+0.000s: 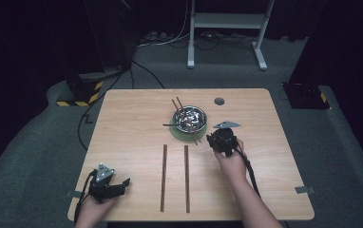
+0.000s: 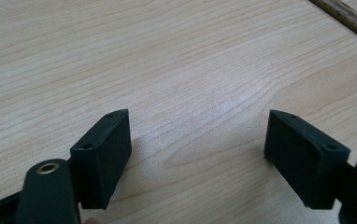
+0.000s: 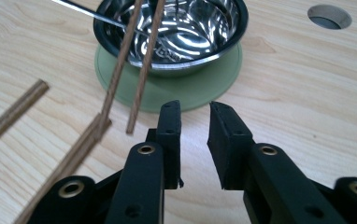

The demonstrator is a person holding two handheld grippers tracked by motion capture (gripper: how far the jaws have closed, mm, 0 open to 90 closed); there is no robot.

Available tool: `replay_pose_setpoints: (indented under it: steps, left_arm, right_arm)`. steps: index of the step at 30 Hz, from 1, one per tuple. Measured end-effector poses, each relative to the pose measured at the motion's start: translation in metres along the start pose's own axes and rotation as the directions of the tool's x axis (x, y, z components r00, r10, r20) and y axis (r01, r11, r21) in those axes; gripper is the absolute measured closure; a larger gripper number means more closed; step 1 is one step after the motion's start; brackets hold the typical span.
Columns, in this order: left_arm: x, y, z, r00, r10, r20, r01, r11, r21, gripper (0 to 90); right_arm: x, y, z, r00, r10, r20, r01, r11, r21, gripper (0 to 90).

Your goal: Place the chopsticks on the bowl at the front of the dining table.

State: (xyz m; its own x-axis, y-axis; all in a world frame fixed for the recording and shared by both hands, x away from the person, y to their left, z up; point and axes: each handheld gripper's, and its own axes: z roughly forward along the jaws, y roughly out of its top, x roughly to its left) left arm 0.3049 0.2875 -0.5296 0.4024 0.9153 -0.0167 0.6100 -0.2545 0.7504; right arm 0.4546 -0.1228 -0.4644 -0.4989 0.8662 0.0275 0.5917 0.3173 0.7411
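- Hovering beside the steel bowl [image 3: 172,35] of chopsticks [image 3: 141,65], right hand-held gripper [image 3: 194,140] is narrowly parted, grasping nothing.
- Left hand-held gripper [image 2: 197,158] rests released on the counter [image 1: 132,123].

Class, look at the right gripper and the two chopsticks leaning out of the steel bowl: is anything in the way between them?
Nothing visible blocks it. The right gripper hangs just beside the leaning chopsticks, empty jaws narrowly apart, with bare table between. The steel bowl and green mat lie behind them.
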Motion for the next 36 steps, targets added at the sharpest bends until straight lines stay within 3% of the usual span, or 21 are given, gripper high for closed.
replay_pose_setpoints:
  steps: [6,9,16,17,19,21,23,27,30,34,36]
  left_arm:
    - [-0.003,0.000,0.000,0.9998,-0.006,-0.019,0.006,1.0000,0.002,23.2]
    - [-0.003,0.000,0.000,0.9996,-0.010,-0.027,0.010,1.0000,0.002,23.4]
    - [-0.005,0.001,0.001,0.9992,-0.018,-0.036,0.018,0.9998,-0.003,26.4]
    - [-0.004,0.002,0.000,0.9990,-0.020,-0.040,0.020,0.9998,-0.004,28.2]
    - [-0.002,0.005,0.000,0.9986,-0.026,-0.045,0.026,0.9996,0.007,40.7]
    - [0.000,0.012,0.002,0.9983,-0.031,-0.050,0.034,0.9985,0.043,47.0]
    - [-0.001,0.022,0.004,0.9977,-0.033,-0.060,0.037,0.9969,0.069,50.4]
    - [-0.010,0.049,0.006,0.9965,-0.007,-0.083,0.011,0.9989,0.046,59.4]
    - [-0.021,0.071,0.012,0.9953,-0.024,-0.094,0.025,0.9996,0.015,68.9]
    - [-0.038,0.097,0.026,0.9967,-0.001,-0.082,0.000,1.0000,-0.005,71.2]
    - [-0.047,0.110,0.037,0.9945,-0.021,-0.103,0.020,0.9997,-0.012,67.0]
  right_arm:
    - [-0.006,-0.017,0.002,0.9988,-0.026,0.041,0.028,0.999,-0.036,82.2]
    - [-0.009,-0.016,0.008,0.9988,-0.018,0.046,0.020,0.999,-0.043,89.8]
    - [-0.006,-0.011,0.022,0.9987,-0.032,0.039,0.035,0.997,-0.072,90.0]
    - [-0.006,-0.012,0.023,0.9986,-0.030,0.043,0.033,0.996,-0.079,90.0]
    - [-0.006,-0.015,0.023,0.9987,-0.037,0.035,0.040,0.995,-0.095,89.8]
    - [-0.005,-0.018,0.018,0.9982,-0.047,0.036,0.051,0.992,-0.119,88.9]
    - [-0.006,-0.020,0.013,0.9994,-0.031,0.013,0.032,0.989,-0.146,87.1]
    - [-0.009,-0.025,0.013,0.9981,0.007,-0.062,-0.017,0.986,-0.163,82.4]
    - [-0.011,-0.027,0.017,0.9946,0.036,-0.097,-0.050,0.989,-0.141,76.8]
    - [-0.008,-0.028,0.020,0.9971,0.007,-0.075,-0.016,0.992,-0.122,72.6]
    - [-0.008,-0.028,0.018,0.9980,0.001,-0.064,-0.009,0.991,-0.132,69.7]
